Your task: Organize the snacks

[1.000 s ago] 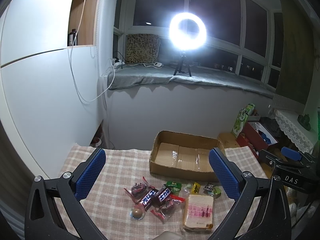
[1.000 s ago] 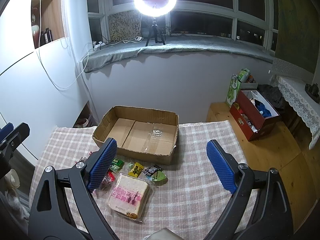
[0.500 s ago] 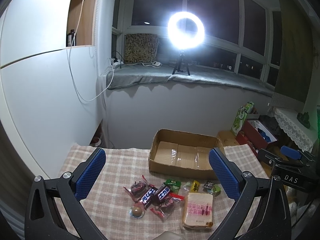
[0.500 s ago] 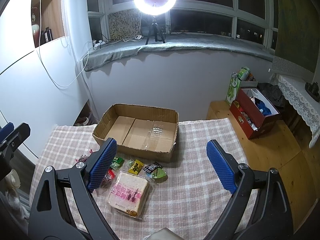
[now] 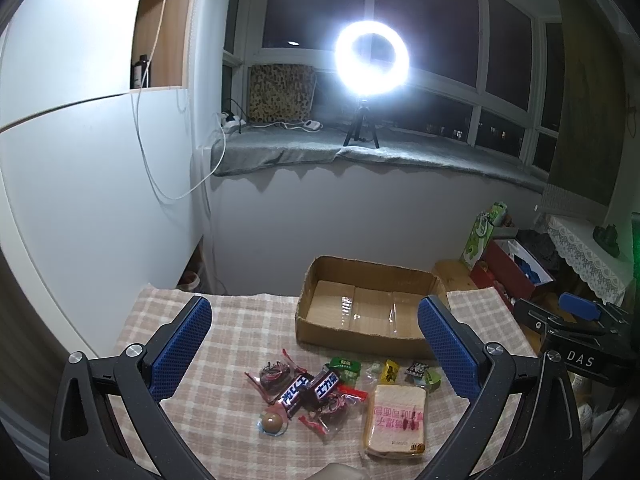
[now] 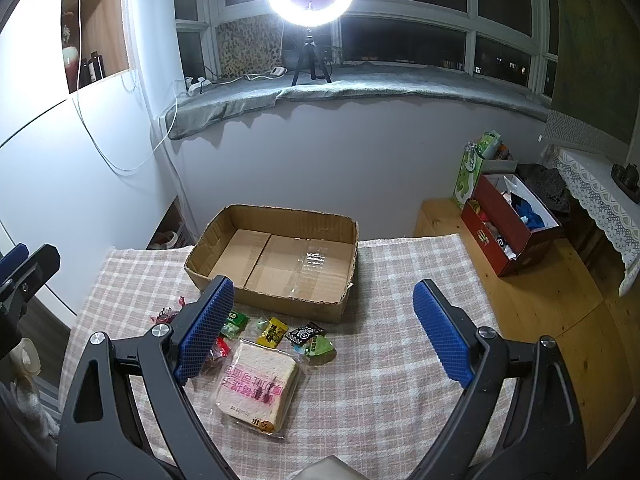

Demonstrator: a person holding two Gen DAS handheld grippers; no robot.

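My left gripper [image 5: 314, 344] hangs wide open above the checked tablecloth [image 5: 224, 344]. Below it I see candy bars [image 5: 310, 390], small sweets [image 5: 390, 372] and wrapped bread [image 5: 396, 416], just before the cardboard box [image 5: 368, 308].

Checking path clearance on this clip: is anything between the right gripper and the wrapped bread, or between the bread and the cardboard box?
Nothing blocks the open right gripper from the wrapped bread. Between the bread and the cardboard box lie small candies and the box's near wall, so lift over them.

cardboard box [image 6: 276, 264] matt | tablecloth [image 6: 400, 360] woven cloth | snack wrappers [image 5: 312, 390] glossy plastic
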